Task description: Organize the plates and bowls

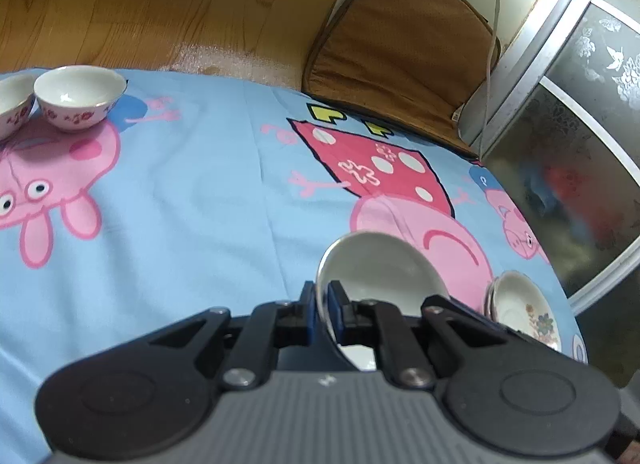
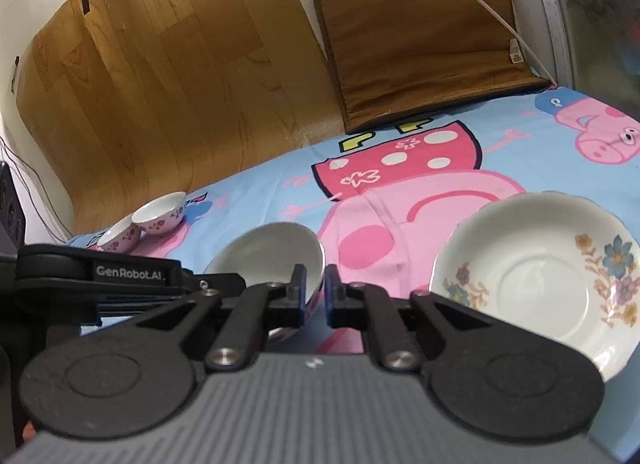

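Observation:
My left gripper is shut on the rim of a white bowl, holding it tilted above the blue cartoon cloth. The same bowl shows in the right wrist view, with the left gripper's black body to its left. My right gripper has its jaws close together just in front of that bowl's rim; whether they pinch it is unclear. Flowered plates lie stacked at the right, seen large in the right wrist view. Two small flowered bowls stand side by side at the far left.
The blue cartoon cloth covers the table. A brown cushion leans at the back beside a wood-pattern board. A white cable hangs down near a metal-framed glass door at the right.

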The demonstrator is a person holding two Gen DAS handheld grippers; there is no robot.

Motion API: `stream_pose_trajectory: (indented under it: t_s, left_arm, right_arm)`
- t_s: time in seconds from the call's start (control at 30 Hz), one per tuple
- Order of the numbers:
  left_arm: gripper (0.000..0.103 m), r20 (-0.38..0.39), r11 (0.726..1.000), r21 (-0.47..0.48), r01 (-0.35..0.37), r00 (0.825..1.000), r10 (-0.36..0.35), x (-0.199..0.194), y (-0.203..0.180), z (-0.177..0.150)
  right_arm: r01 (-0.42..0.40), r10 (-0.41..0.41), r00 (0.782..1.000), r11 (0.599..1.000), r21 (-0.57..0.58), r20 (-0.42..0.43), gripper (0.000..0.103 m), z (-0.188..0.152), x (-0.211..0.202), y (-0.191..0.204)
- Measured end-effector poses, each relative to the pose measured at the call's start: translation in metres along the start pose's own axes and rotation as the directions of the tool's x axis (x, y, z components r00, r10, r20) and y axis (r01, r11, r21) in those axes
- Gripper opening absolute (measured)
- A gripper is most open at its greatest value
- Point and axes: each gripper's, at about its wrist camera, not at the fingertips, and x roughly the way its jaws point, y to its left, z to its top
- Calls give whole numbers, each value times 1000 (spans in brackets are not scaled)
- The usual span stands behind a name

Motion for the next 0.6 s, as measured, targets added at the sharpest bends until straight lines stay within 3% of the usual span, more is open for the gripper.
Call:
stream_pose_trajectory:
  t_s: [0.07, 0.13, 0.27, 0.33, 0.47, 0.6]
  left_arm:
    - [18, 18, 1000, 2, -3, 1000, 3, -5, 1, 2]
    - [23, 47, 1000, 4, -13, 999, 13, -13, 4, 4]
    - [24, 116, 999, -1, -35, 993, 35, -37, 15, 4]
    - [24, 162, 996, 15, -83, 984, 79, -49, 20, 1]
    - [24, 234, 977, 49, -210, 953, 193, -69, 29, -6]
    - [24, 276, 946, 57, -320, 915, 293, -82, 43, -16]
  right_arm:
    - [13, -13, 1000, 1000, -13, 15, 33, -1, 1, 2]
    - [14, -13, 999, 1000, -20, 37, 42, -1, 0, 2]
    - [46, -39, 993, 997, -56, 113, 42, -3, -11, 8]
    - [46, -37, 987, 997, -59, 155, 42, -3, -18, 11]
    - [37, -11, 978, 992, -117, 209, 42, -4, -28, 26]
    - [-21, 55, 982, 983, -182, 182, 42, -11, -28, 48]
